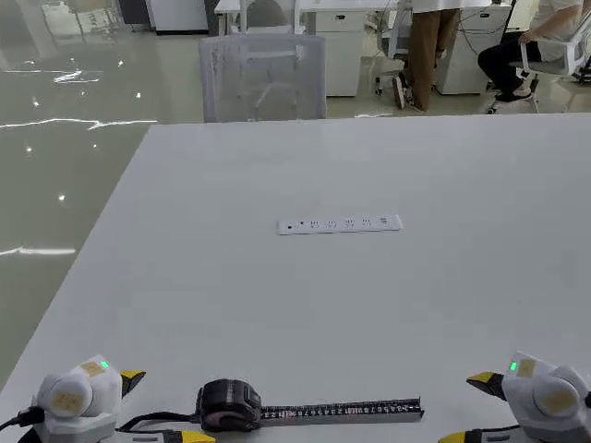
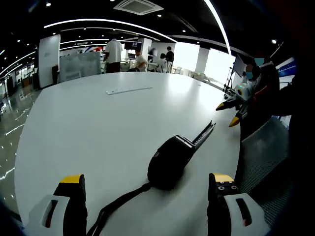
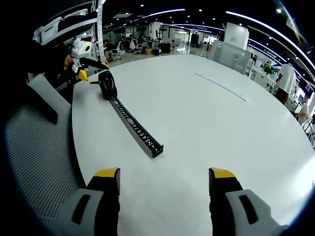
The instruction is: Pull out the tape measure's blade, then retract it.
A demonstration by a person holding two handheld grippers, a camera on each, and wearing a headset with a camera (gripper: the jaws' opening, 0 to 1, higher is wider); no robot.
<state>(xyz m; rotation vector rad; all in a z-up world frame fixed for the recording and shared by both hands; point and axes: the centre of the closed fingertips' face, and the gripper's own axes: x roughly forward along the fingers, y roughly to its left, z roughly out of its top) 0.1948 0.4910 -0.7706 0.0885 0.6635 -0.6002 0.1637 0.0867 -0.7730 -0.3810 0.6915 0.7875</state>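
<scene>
Head view: a power strip [image 1: 340,224] lies mid-table [image 1: 462,305], with a chair [image 1: 263,78] at the far edge. The tape measure [image 1: 229,405] sits at the near edge just right of the left gripper [image 1: 166,406]. Its blade [image 1: 342,411] is drawn out rightward, stopping short of the right gripper [image 1: 466,409].

Left gripper view: the jaws are spread and empty. The tape measure lies just ahead between them, and its strap [image 2: 118,201] trails back.

Right gripper view: the jaws are spread and empty. The blade ends ahead-left, apart from them.
</scene>
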